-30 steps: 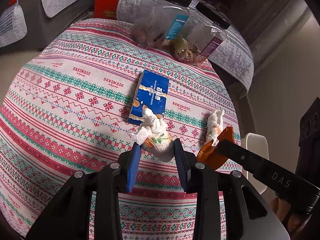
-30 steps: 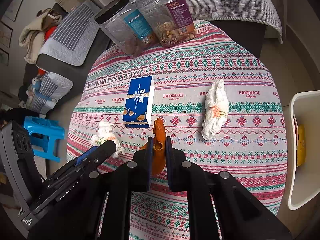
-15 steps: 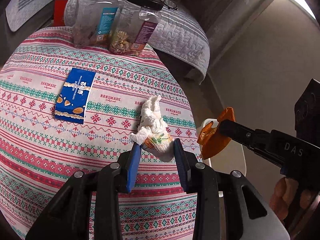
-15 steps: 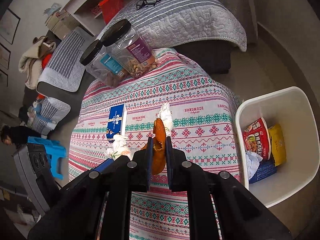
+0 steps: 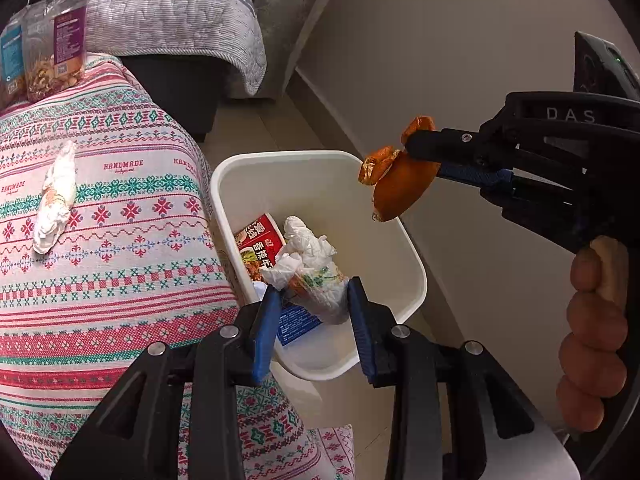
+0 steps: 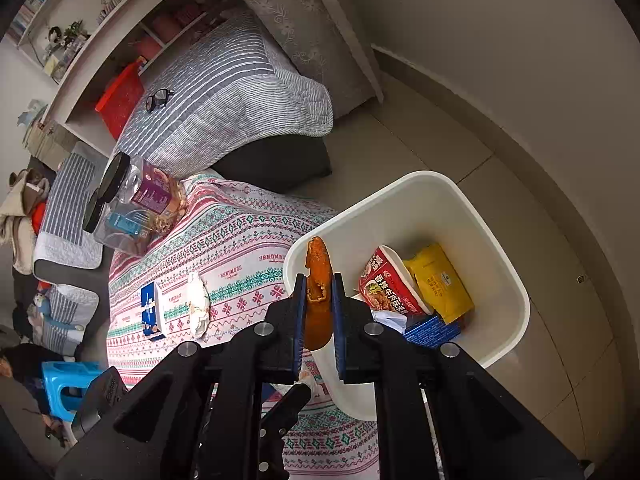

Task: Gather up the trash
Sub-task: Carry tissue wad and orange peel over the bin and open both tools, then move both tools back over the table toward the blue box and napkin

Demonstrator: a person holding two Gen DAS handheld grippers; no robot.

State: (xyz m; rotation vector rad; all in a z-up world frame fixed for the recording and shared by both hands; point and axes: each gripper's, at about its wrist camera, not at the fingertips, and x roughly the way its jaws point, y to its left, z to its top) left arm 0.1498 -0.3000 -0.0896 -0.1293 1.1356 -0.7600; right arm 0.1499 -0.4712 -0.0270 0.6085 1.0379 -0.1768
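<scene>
My left gripper (image 5: 314, 308) is shut on a crumpled white tissue wad (image 5: 316, 276) and holds it above the white trash bin (image 5: 320, 160) beside the table. My right gripper (image 6: 318, 308) is shut on an orange peel (image 6: 318, 276), held over the bin's near rim (image 6: 516, 296); the peel also shows in the left wrist view (image 5: 400, 188). The bin holds a red noodle cup (image 6: 384, 284), a yellow packet (image 6: 438, 282) and a blue wrapper (image 6: 432, 330). Another tissue wad (image 5: 56, 198) lies on the patterned tablecloth (image 5: 120, 260), also seen in the right wrist view (image 6: 198, 304).
A blue snack box (image 6: 150, 308) lies on the table. Two black-lidded clear jars (image 6: 136, 208) stand at the table's far edge. A grey striped cushioned seat (image 6: 224, 100) is behind, glasses (image 6: 158, 98) on it. A blue stool (image 6: 66, 384) stands lower left.
Both grippers have swung right from over the table to above the bin, each still holding its piece of trash. The bin's contents have come into view.
</scene>
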